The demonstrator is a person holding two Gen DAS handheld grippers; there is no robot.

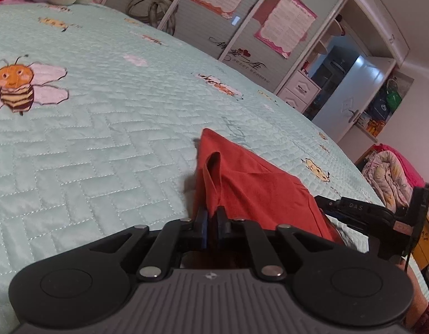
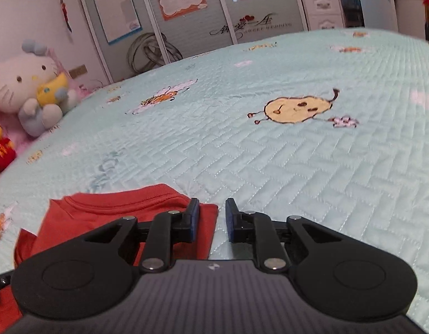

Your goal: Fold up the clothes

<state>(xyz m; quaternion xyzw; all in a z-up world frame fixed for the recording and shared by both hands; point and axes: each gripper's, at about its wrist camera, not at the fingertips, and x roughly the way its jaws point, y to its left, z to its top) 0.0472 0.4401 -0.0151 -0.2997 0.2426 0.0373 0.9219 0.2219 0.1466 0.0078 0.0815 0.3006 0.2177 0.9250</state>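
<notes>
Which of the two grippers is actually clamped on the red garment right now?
The left gripper: its blue pads are shut on a raised fold of the red garment. The right gripper has its jaws apart over the garment's edge and the quilt, gripping nothing.

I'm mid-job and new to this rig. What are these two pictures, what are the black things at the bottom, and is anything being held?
Each picture comes from a camera on a hand-held two-finger gripper, looking forward along its fingers; a person carries both. The black parts are the grippers. In the left wrist view, the left gripper is shut on a fold of the red shirt, lifting it off the bedspread. In the right wrist view, the right gripper is open and holds nothing; one finger is over the shirt's corner. A plush toy sits at the bed's far edge.
</notes>
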